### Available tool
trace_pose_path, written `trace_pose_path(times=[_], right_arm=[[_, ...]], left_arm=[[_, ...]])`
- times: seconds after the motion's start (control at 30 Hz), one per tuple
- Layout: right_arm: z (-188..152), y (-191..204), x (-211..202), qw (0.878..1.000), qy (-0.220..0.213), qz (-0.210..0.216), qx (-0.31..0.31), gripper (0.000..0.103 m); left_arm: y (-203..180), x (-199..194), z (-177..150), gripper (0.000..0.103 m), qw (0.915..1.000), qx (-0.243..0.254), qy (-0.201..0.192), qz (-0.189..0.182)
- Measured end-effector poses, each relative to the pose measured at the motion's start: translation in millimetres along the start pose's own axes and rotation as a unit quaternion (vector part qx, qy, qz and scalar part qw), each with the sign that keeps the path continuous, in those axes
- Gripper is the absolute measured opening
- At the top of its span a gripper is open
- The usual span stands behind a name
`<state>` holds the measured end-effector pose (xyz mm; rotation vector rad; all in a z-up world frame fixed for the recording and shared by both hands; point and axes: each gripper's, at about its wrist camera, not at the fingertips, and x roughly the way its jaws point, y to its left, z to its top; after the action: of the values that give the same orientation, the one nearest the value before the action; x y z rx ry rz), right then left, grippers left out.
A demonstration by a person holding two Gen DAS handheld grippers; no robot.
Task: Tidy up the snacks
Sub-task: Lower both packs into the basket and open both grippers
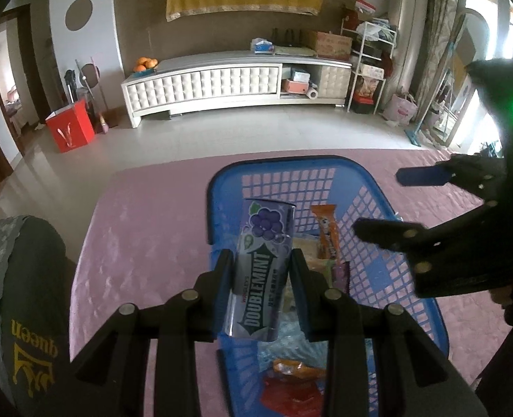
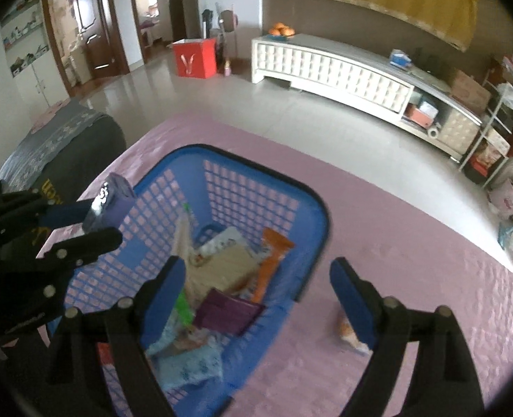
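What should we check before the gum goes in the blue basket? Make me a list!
1. Left gripper shut on the Doublemint gum pack: ok, both pads press its sides.
2. Gum pack above the blue basket: ok, it is held over the basket's left part.
3. Room inside the basket: ok, bare mesh floor shows beyond the orange wrapper and the purple packet.
4. Right gripper out of the way: cannot tell; it is open and empty over the basket's right side, close by.
5. Nothing left outside: not ok, a small snack lies on the pink cloth beside the basket.
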<state>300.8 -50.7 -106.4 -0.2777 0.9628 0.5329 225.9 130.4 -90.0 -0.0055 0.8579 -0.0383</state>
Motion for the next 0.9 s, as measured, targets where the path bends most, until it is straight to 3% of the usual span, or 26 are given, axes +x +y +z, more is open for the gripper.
trace_pose_path(times=[0.2,0.8,0.83,0.9], right_arm=[[-10,-20,-2,1.0,0.004,-0.028,0.011,0.088],[-34,-74,-3,0.996,0.013,-0.027,0.083,0.088],[-35,-76,-4,0.996,0.012,-0.024,0.088,0.088],[-36,-79,-7,0.995,0.01,-0.022,0.094,0.088]], left_arm=[[-17,16,12,0.031,0.9999,0.011,0.008,-0.01],[-52,71,25,0.031,0.9978,0.029,0.056,-0.021],[-53,70,25,0.032,0.9978,0.032,0.056,-0.019],[-57,68,25,0.05,0.9976,0.04,0.055,-0.015]])
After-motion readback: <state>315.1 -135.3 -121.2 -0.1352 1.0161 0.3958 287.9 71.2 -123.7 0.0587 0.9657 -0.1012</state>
